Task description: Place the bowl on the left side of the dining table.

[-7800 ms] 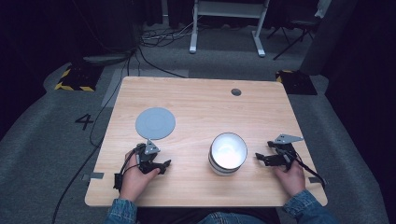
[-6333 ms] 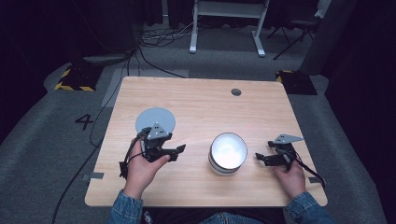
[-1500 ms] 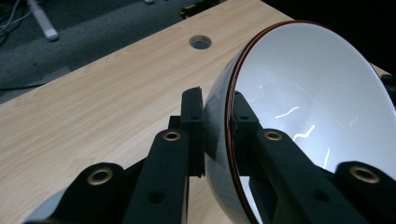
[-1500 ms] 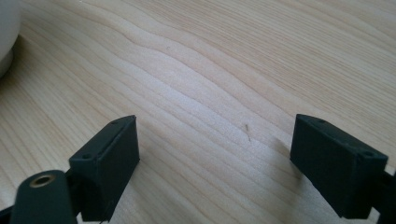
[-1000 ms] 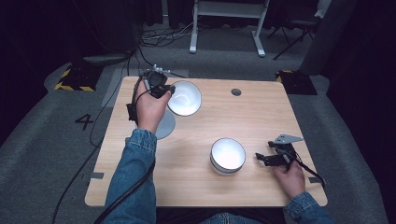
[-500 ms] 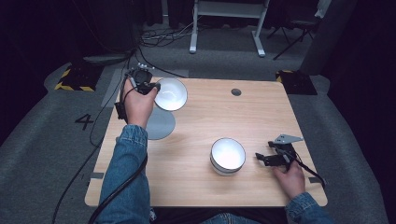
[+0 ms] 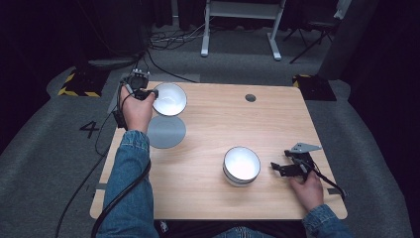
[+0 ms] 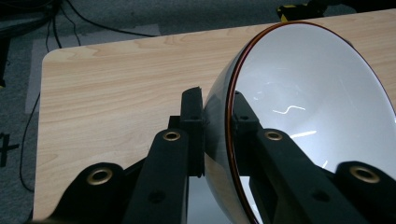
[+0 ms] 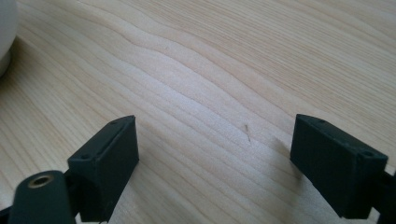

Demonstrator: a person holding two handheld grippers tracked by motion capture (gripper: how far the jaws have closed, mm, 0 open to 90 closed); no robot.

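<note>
A white bowl (image 7: 169, 99) is clamped by the left gripper (image 7: 144, 92) near the far left corner of the table (image 7: 277, 124). Its rim is pinched between the two jaws — one on the outer wall, one inside — as is seen in the left gripper view, where the bowl (image 8: 308, 107) is tilted on edge above the wood and a thin reddish line runs round its lip. Just nearer than the held bowl, a grey round disc (image 7: 167, 131) lies flat by the left edge. A second white bowl (image 7: 241, 165) stands upright toward the near edge, right of the middle. Beside it, the right gripper (image 7: 281, 168) is rested on the table by the near right corner — its jaws set wide apart with only bare wood between them.
</note>
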